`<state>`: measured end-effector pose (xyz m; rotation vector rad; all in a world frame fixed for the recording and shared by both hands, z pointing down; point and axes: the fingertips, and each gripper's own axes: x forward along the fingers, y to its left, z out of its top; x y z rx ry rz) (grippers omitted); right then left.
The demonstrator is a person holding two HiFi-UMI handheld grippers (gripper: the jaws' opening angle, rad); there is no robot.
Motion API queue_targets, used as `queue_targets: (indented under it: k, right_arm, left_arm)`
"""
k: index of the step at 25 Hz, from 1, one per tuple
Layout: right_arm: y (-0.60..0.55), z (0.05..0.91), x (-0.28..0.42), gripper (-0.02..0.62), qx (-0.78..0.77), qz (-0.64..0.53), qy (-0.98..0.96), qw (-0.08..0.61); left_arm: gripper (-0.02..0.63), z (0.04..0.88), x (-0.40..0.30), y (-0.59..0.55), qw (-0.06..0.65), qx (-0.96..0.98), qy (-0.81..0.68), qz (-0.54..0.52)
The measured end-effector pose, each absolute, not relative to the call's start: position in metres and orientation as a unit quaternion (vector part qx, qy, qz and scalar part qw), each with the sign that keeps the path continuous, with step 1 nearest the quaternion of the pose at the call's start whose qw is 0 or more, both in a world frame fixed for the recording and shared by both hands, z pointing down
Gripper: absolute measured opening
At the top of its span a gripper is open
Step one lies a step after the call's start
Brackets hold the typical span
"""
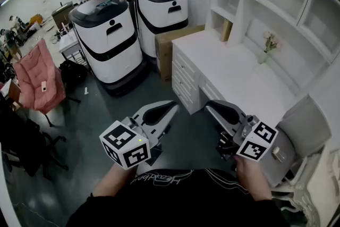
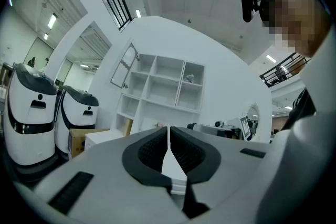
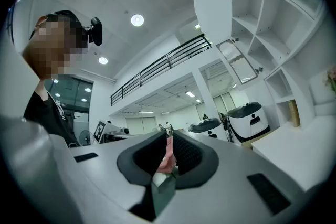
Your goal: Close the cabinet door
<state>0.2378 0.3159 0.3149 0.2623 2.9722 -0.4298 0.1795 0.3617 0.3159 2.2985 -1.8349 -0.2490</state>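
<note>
Up ahead on my feed, the shelf unit [image 1: 245, 5] fills the wall, and I place everything else from it. Below it runs the white desk [image 1: 234, 69]. Left of it stand two white machines [image 1: 109, 40], with a cardboard box [image 1: 166, 45] wedged between them and the desk. Swung out from the shelf unit's top left corner is the cabinet door [image 2: 124, 65], open and untouched. Both claws sit low and well short of the shelf unit, close to my body. The left gripper [image 1: 171, 106] is clenched on nothing, and the right gripper [image 3: 168, 136] is clenched too, with only the far room showing through its slit. On the desk below the shelves stands a small vase of flowers [image 1: 265, 50]. My worry is the long reach up: a clenched tip could skid off the door's thin edge, a hard shove could bounce it back open, and a low arm could clip the vase
</note>
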Motion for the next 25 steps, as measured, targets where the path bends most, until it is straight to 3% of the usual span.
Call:
queue_targets:
  k: [25]
  right_arm:
    - [0.288,0.35,0.162,0.064,0.06,-0.168,0.982,0.055]
  left_arm:
    - [0.021,0.358,0.099,0.339,0.128,0.773,-0.614,-0.095]
